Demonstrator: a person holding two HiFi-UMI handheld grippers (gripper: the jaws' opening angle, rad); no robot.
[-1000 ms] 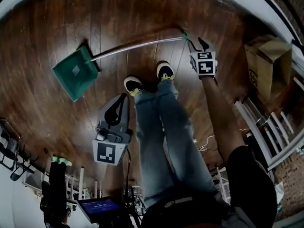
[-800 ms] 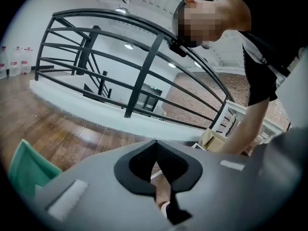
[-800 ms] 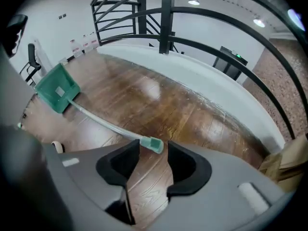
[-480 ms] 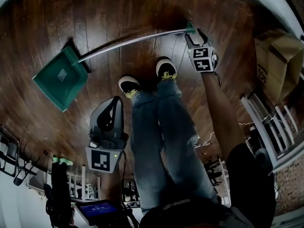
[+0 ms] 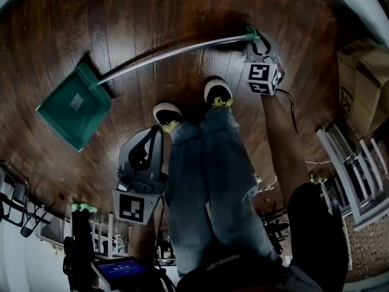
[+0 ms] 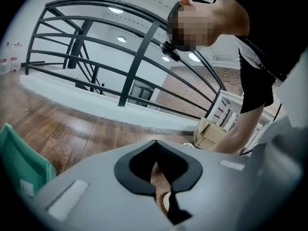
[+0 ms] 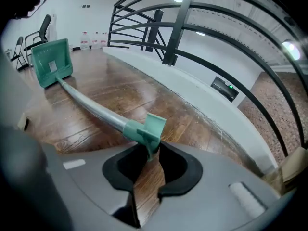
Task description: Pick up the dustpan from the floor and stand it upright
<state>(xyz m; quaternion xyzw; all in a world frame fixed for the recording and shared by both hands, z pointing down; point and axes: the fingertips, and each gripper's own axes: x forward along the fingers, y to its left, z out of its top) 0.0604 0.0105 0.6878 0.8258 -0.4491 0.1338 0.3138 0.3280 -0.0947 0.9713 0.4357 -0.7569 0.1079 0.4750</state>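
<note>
Head view, from my remote station. The dustpan [image 5: 74, 107] lies on the dark wooden floor [image 5: 182, 11], its green pan toward 9 o'clock of the frame with the open face up. Its long grey handle [image 5: 176, 50] runs across the boards toward 1 o'clock and ends in a green end cap [image 5: 252, 36]. The person's two shoes [image 5: 217, 92] stand just below the handle, near the centre, with the legs leading down toward 6 o'clock. A cardboard box [image 5: 364, 84] sits at 3 o'clock, well apart from the dustpan.

The right gripper [image 5: 258, 40] reaches down at 1 o'clock, its marker cube [image 5: 263, 78] facing the camera. Its tips are at the end cap.

Right gripper view. The jaws of the right gripper [image 7: 151, 155] have just been closing, and the thin green tab of the end cap [image 7: 147, 129] now stands between them. The tips are drawn in against both of its sides, so I read a clamp on the dustpan. From there the handle [image 7: 91, 107] stretches away toward 10 o'clock to the pan [image 7: 50, 61], which rests on the floor.

Left gripper view. The jaws of the left gripper [image 6: 155, 143] are together at the tips with nothing between them – only floor shows through the gap behind. A green edge of the dustpan [image 6: 21, 165] shows at 8 o'clock, well apart from the tips, and the cardboard box [image 6: 211, 131] sits at 4 o'clock beneath a dark railing [image 6: 139, 57]. In the head view the left gripper [image 5: 158, 131] hangs at 7 o'clock, beside the left leg.
</note>
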